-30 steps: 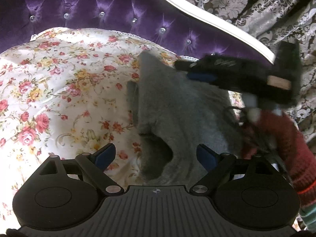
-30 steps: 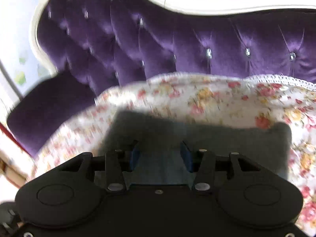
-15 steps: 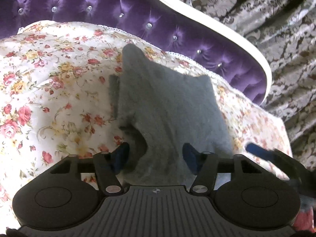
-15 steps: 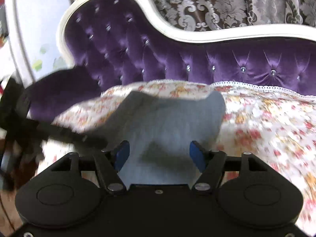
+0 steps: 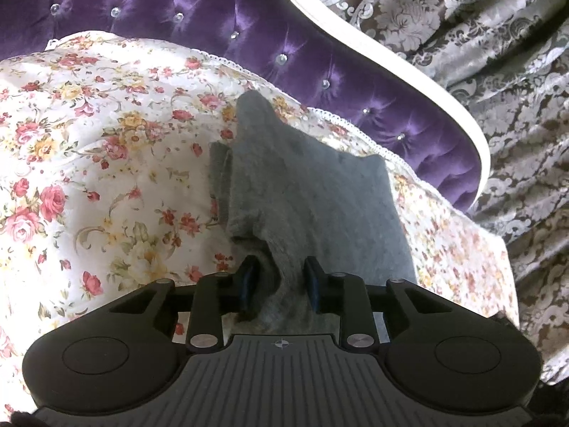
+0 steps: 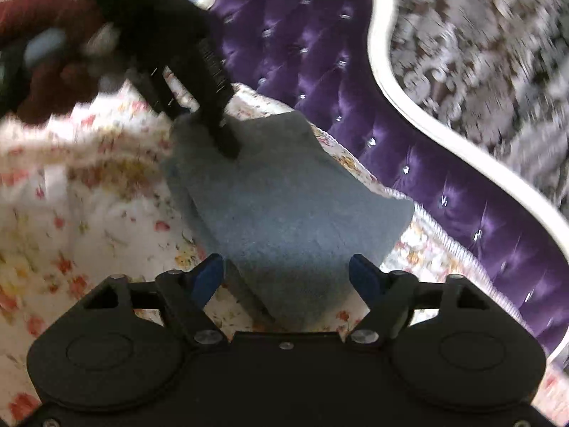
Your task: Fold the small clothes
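A small grey knitted garment (image 5: 313, 206) lies on a floral cloth (image 5: 89, 163) that covers a purple sofa seat. My left gripper (image 5: 279, 281) has its jaws narrowed around the near corner of the garment, which bunches up between the blue pads. In the right wrist view the garment (image 6: 284, 213) lies flat ahead and the left gripper (image 6: 209, 121) pinches its far corner, held by a hand in a dark red sleeve. My right gripper (image 6: 290, 274) is wide open and empty, its pads astride the near edge.
The tufted purple sofa back (image 5: 213, 25) with a white trim (image 5: 384, 53) curves behind the seat. Patterned grey curtains (image 5: 498, 71) hang beyond it. The floral cloth stretches out to the left of the garment.
My left gripper has closed in on the garment's corner. My right gripper has let go of the cloth, opened wide and pulled away to the other side.
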A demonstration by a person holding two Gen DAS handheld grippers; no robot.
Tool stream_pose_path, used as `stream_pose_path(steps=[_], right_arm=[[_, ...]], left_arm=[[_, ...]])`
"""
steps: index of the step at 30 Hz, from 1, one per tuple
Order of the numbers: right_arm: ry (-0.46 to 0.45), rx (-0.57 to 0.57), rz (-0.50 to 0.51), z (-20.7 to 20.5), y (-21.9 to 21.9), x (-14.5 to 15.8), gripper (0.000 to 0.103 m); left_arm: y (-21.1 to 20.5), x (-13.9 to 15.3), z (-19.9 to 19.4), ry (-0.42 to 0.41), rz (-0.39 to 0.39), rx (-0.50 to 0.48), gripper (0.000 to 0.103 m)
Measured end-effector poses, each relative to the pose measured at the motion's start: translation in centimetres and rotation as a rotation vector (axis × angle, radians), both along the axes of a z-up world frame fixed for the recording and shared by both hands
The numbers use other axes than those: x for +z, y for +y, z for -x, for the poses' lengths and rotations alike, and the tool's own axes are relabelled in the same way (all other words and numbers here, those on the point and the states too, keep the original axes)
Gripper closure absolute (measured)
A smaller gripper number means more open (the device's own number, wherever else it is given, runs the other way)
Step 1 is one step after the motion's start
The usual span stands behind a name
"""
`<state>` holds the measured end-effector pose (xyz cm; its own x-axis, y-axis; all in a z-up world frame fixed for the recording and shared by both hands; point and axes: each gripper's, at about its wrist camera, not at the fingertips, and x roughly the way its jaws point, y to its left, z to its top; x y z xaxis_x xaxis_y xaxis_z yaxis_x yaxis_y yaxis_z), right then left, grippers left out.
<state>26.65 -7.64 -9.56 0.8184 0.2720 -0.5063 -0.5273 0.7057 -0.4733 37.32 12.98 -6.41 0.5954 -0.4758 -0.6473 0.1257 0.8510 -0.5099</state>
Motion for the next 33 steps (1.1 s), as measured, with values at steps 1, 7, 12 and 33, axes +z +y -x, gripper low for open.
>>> stream_pose_path(steps=[1, 7, 12, 33], right_arm=[[-0.003, 0.009, 0.024, -0.1, 0.3, -0.2, 0.033], [-0.034, 0.011, 0.09, -0.5, 1.2, -0.9, 0.071], [0.006, -0.067, -0.008, -0.2, -0.9, 1.0, 0.094], [0.399, -0.054, -0.803, -11.8, -9.2, 4.3, 0.03]], left_arm=[[0.0, 0.0, 0.0, -0.001, 0.001, 0.001, 0.075], [0.0, 0.3, 0.1, -0.015, 0.026, -0.004, 0.075], [0.4, -0.4, 0.2, 0.011, -0.007, -0.011, 0.074], [-3.6, 0.5, 0.1, -0.223, -0.271, -0.04, 0.026]])
